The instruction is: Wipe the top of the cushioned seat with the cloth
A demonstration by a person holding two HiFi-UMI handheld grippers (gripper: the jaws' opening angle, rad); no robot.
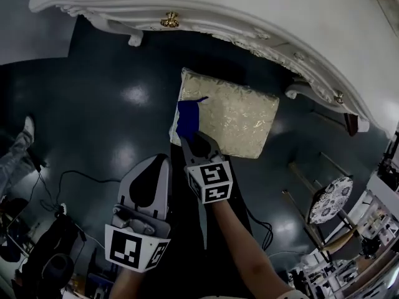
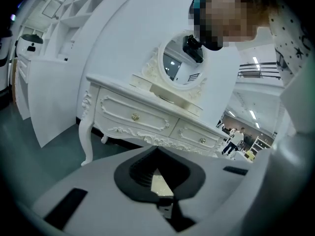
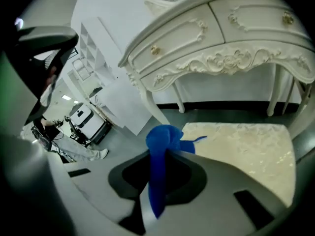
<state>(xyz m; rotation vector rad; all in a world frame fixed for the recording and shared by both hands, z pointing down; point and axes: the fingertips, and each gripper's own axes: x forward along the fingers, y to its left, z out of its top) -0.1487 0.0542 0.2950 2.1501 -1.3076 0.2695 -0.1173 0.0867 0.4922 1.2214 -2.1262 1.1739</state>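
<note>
The cushioned seat is a cream, patterned square pad that stands on the dark floor in front of a white dressing table. A blue cloth lies bunched on its near left corner. My right gripper is shut on the cloth just short of that corner. In the right gripper view the cloth hangs out of the right gripper, with the seat spread out to the right behind it. My left gripper hovers over the floor to the seat's near left, shut and holding nothing.
The white dressing table curves round the seat's far side, and one of its legs stands at the far left. Cables trail over the floor at the left. A round patterned stool and clutter stand at the right.
</note>
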